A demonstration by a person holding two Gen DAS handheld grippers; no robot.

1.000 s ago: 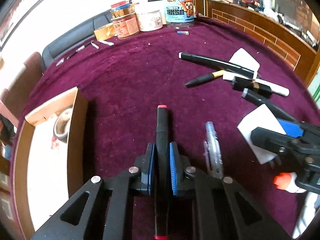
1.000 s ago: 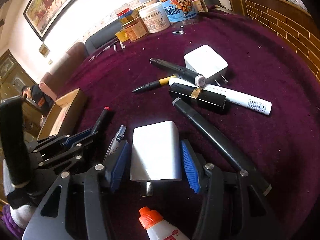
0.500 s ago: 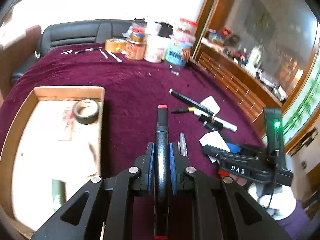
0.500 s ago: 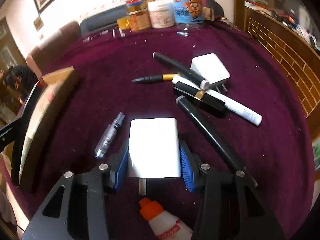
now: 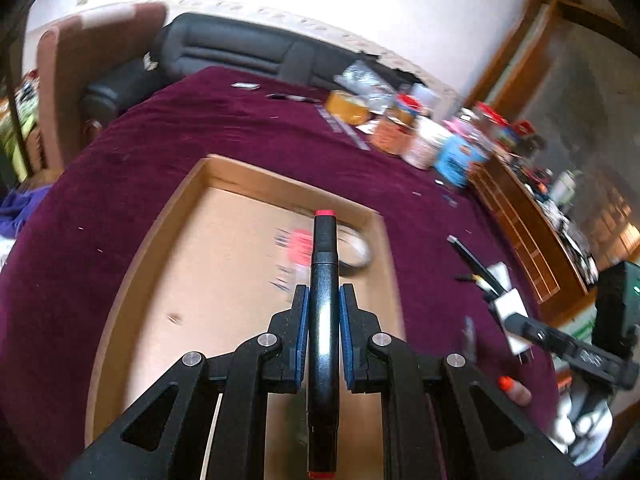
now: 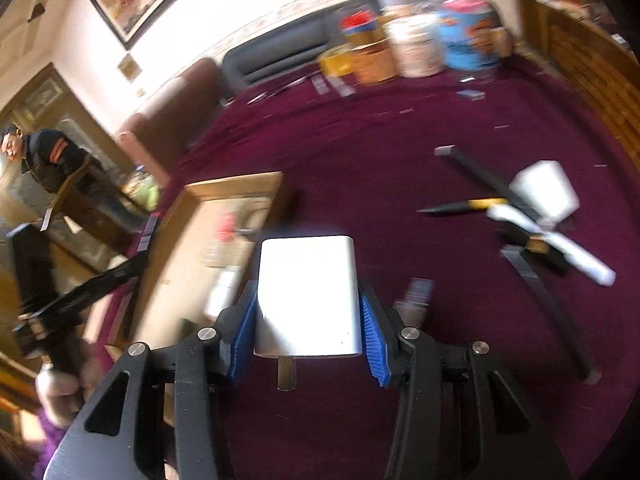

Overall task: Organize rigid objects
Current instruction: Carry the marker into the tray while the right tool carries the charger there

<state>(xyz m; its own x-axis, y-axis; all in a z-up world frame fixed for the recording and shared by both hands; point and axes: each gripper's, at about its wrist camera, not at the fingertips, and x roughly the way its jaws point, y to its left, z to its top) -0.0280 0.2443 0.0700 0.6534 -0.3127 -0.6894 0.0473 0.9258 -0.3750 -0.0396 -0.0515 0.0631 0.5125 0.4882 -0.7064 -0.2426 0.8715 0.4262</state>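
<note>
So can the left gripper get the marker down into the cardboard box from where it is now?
Probably yes. The left gripper holds the marker over the open box, with bare floor below; only a tape roll lies near the far corner.

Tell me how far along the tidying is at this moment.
Midway. Done: a tape roll already lies in the cardboard box. In hand: the left tool holds a black marker over the box; the right tool holds a white charger. Left: a second charger and several pens on the cloth.
</note>
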